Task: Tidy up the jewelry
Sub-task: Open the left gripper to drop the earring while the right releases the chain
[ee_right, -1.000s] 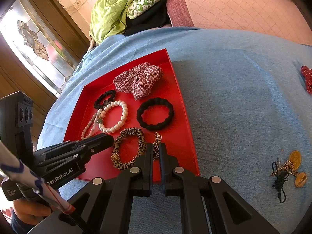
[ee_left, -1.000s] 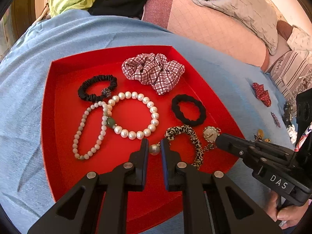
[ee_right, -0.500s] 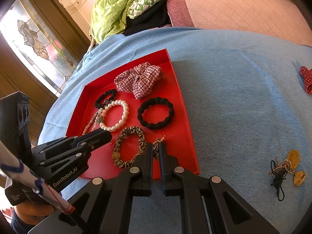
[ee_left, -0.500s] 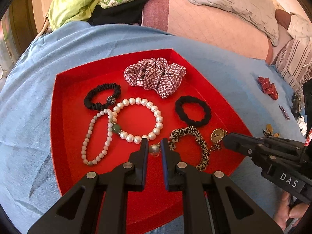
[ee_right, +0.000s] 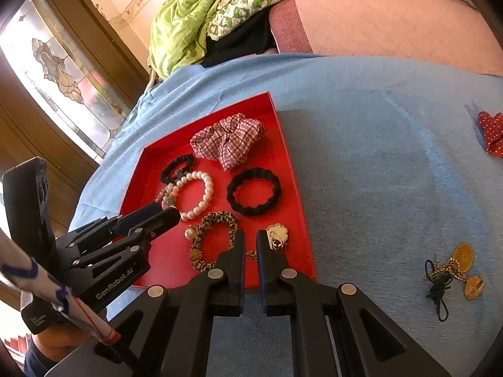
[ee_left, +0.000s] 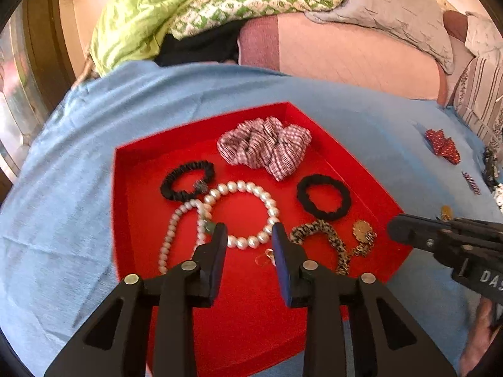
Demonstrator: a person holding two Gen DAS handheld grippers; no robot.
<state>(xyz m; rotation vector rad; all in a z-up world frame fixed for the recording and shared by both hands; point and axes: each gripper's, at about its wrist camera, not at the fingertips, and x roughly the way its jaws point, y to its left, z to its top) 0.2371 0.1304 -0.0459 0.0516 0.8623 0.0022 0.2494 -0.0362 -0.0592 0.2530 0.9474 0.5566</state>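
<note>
A red tray (ee_left: 132, 207) (ee_right: 298, 194) on the blue cloth holds a plaid scrunchie (ee_left: 264, 144), two black hair ties (ee_left: 323, 196) (ee_left: 187, 180), a pearl bracelet (ee_left: 242, 213), a smaller bead bracelet (ee_left: 179, 235), a leopard bracelet (ee_right: 213, 238) and a gold pendant chain (ee_right: 276, 235). My left gripper (ee_left: 250, 245) is open above the tray's near part, with a small gold and pearl piece (ee_left: 265, 256) lying between its fingers. My right gripper (ee_right: 250, 251) is slightly open over the gold chain at the tray's near right corner.
Loose gold earrings with a black cord (ee_right: 452, 273) and a red dotted bow (ee_right: 492, 136) lie on the blue cloth right of the tray. Green bedding (ee_left: 201, 9) and pillows are piled at the back. A stained-glass door (ee_right: 59, 72) stands at the left.
My left gripper has opened and let go of the pearl piece, which now lies on the tray. My right gripper has opened a little and pulled back from the gold chain.
</note>
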